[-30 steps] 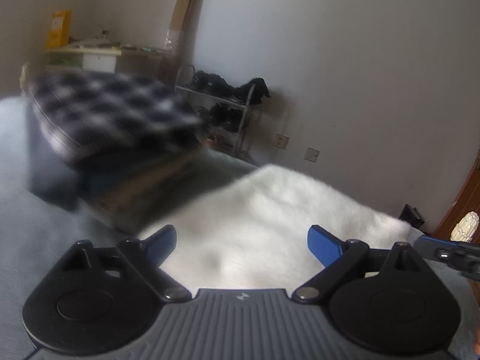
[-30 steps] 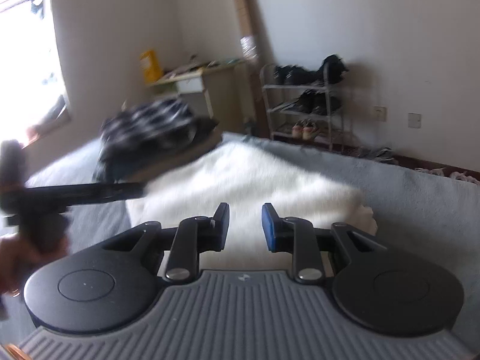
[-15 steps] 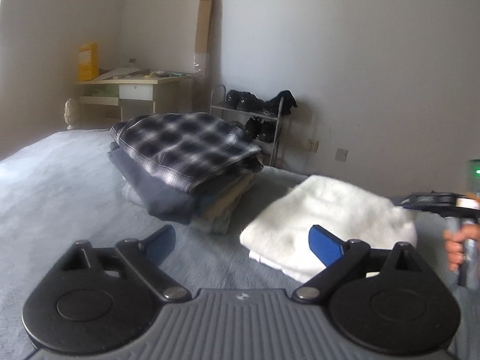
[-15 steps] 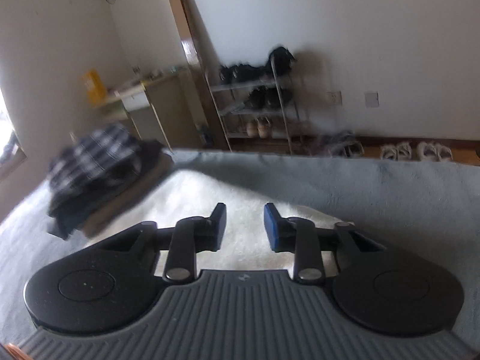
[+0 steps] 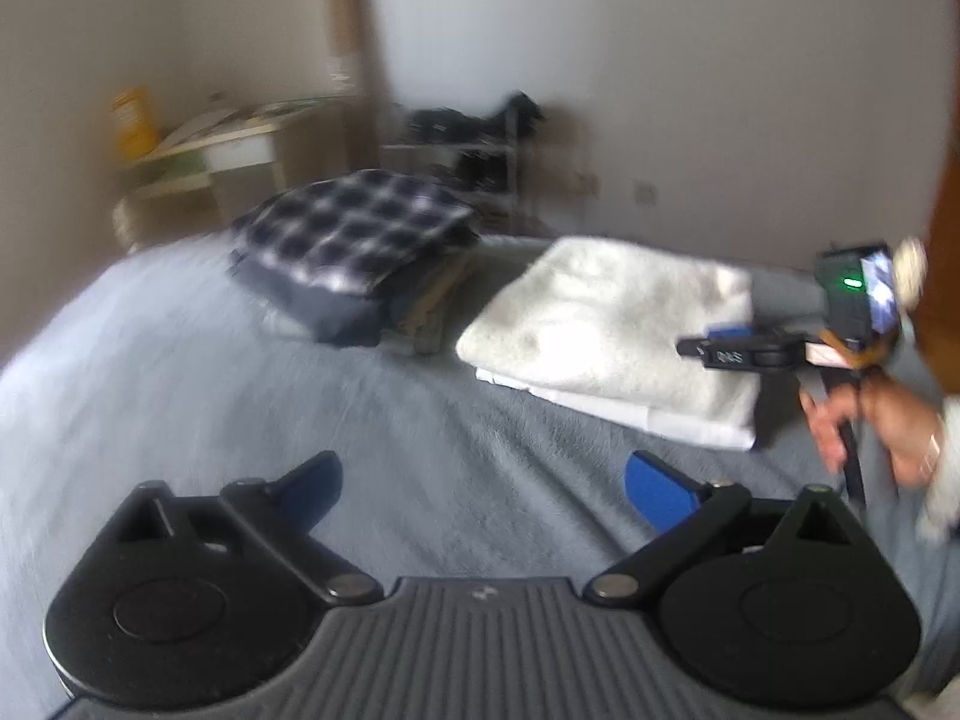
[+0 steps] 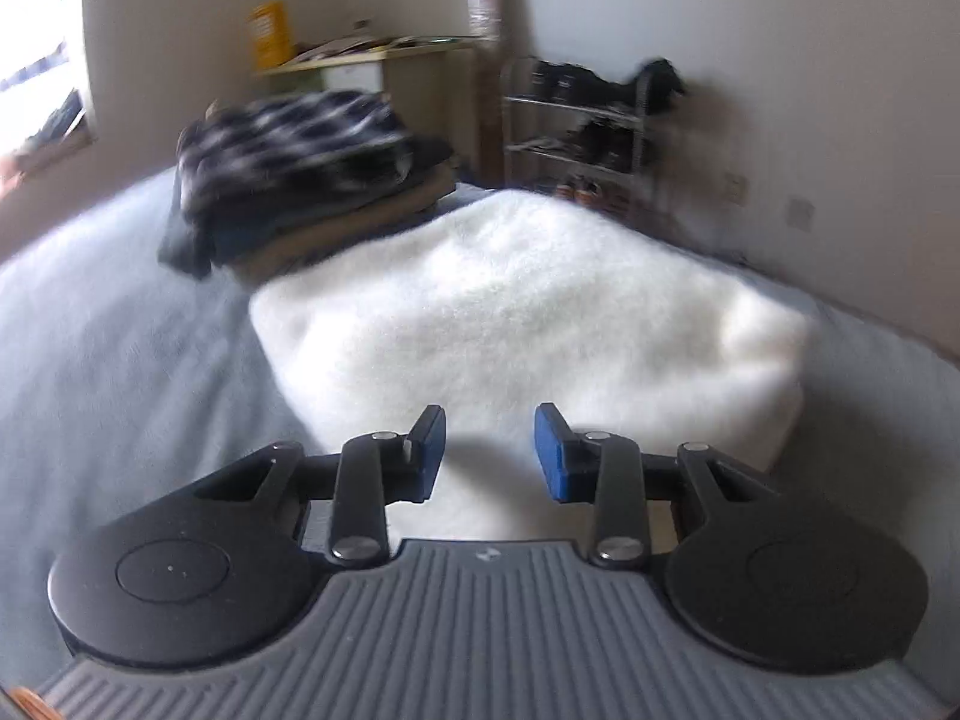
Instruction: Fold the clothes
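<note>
A folded white fluffy garment point(image 5: 612, 324) lies on the grey-blue bed point(image 5: 180, 372); it fills the middle of the right wrist view point(image 6: 516, 312). Beside it to the left is a stack of folded clothes with a plaid shirt on top point(image 5: 354, 234), also in the right wrist view point(image 6: 288, 150). My left gripper point(image 5: 480, 486) is wide open and empty, held over bare bed in front of the garment. My right gripper point(image 6: 489, 450) is partly open and empty, just above the garment's near edge; it also shows in the left wrist view point(image 5: 720, 348) at the garment's right side.
A shoe rack point(image 6: 576, 120) stands against the far wall, with a desk point(image 6: 372, 60) and a tall cardboard piece point(image 5: 345, 30) to its left. A wooden door edge point(image 5: 942, 210) is at the right. My hand point(image 5: 882, 420) holds the right gripper's handle.
My left gripper has pulled back from the white garment, which now lies farther away. My right gripper has opened wider and dropped closer to the garment's near edge.
</note>
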Action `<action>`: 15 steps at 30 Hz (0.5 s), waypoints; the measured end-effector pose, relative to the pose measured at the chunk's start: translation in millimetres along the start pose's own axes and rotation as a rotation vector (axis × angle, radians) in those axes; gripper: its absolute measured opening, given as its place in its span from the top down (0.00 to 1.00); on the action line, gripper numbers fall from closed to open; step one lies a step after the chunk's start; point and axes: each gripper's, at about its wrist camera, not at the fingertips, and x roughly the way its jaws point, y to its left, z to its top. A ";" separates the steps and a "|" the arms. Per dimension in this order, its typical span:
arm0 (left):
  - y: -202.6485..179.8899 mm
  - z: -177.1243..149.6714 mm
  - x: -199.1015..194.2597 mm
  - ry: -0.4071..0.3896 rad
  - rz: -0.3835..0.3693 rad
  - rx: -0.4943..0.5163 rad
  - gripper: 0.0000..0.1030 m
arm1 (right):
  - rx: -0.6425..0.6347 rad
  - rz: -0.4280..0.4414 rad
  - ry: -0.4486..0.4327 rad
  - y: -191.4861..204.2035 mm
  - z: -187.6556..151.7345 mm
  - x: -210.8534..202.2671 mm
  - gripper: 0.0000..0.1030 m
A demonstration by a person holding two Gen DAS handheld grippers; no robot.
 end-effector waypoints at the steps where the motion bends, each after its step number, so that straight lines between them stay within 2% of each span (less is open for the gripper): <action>1: -0.2 -5.5 -2.8 0.002 -0.016 -0.033 0.01 | 0.047 0.025 0.008 1.6 -3.0 -12.9 0.66; 3: -4.2 -15.4 -7.0 0.016 -0.041 -0.088 0.01 | 0.112 0.054 0.028 4.5 -9.7 -43.7 0.47; 5: -12.3 -24.6 -11.5 0.019 -0.056 -0.122 0.00 | 0.102 0.040 0.034 11.8 -19.0 -74.9 0.39; 8: -36.6 -34.2 -15.5 0.031 -0.047 -0.079 0.00 | 0.043 -0.041 -0.007 30.7 -37.0 -109.8 0.21; 11: -60.1 -40.7 -17.0 0.055 -0.045 -0.057 0.00 | 0.006 -0.150 -0.036 37.0 -55.6 -137.4 0.14; 13: -72.3 -44.0 -17.9 0.082 -0.058 -0.053 0.00 | 0.008 -0.231 -0.007 36.2 -63.4 -146.3 0.13; 15: -82.8 -47.5 -20.6 0.085 -0.088 -0.033 0.00 | 0.030 -0.270 0.024 29.7 -71.4 -154.6 0.13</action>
